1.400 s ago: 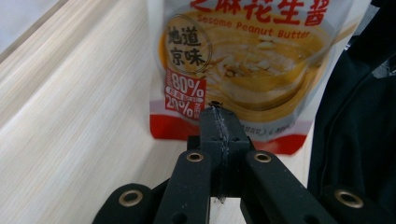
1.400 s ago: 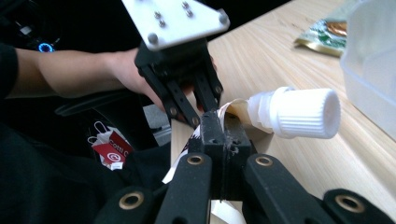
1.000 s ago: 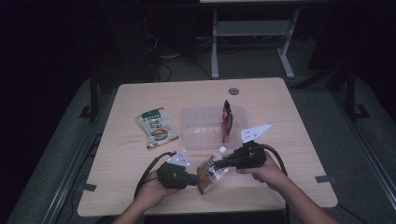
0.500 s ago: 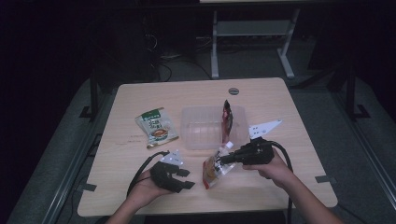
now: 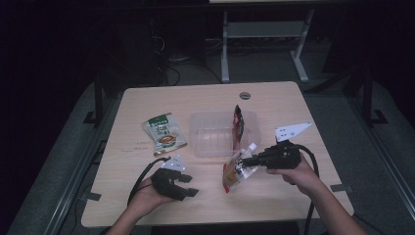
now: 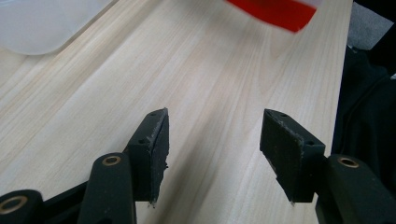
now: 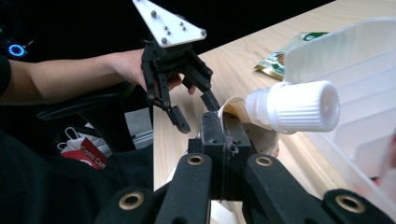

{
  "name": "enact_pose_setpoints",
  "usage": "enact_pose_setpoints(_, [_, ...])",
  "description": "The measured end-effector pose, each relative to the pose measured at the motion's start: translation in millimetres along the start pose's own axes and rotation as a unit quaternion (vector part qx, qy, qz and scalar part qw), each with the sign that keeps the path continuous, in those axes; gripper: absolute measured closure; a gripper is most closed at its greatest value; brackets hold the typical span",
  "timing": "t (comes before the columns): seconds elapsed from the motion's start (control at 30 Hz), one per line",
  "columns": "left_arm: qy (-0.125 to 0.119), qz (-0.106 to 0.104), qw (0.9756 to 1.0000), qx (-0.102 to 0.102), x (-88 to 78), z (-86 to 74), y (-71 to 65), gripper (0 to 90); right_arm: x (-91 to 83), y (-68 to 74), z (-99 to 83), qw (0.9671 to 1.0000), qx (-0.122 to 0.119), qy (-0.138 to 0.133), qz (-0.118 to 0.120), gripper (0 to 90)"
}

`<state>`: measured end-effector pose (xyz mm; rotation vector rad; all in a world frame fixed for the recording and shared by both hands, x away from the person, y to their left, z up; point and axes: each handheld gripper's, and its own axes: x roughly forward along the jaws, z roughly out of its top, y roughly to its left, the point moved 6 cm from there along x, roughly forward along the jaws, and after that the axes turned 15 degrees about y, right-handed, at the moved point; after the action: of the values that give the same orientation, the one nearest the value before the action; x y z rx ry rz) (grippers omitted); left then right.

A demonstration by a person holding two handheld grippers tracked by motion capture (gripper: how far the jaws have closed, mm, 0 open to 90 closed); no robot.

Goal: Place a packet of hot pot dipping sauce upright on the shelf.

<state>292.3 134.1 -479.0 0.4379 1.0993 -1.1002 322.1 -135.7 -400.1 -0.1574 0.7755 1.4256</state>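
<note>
1. Right claw (image 5: 247,161) is clamped on the spouted pouch (image 5: 236,172), which hangs from its tip, long axis tilted.
2. Clear tub (image 5: 215,134) sits just beyond that claw.
3. Left claw (image 5: 188,185) has just been opening, nothing between.

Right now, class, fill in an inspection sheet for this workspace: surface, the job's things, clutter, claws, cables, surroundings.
Surface: pale wooden table, round grommet near the far edge.
Job's things: spouted pouch with a white cap, red at the bottom, gripped near its top; clear plastic tub beyond it, with a dark red packet standing inside.
Clutter: green snack packet lying flat left of the tub.
Claws: right claw shut on the spouted pouch; left claw has just been opening, jaws apart, nothing between them.
Cables: a black one trails from each claw toward the near edge.
Surroundings: dark room, white desk frame behind the table.
</note>
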Motion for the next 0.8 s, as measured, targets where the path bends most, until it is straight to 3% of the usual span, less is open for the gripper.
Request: enact_pose_setpoints(0.8, [0.001, -0.003, 1.0000, -0.006, -0.6, -3.1, 5.1, 41.9, -58.6, -20.1, 5.9, 0.9986, 0.009, -0.014, -0.051, 89.8])
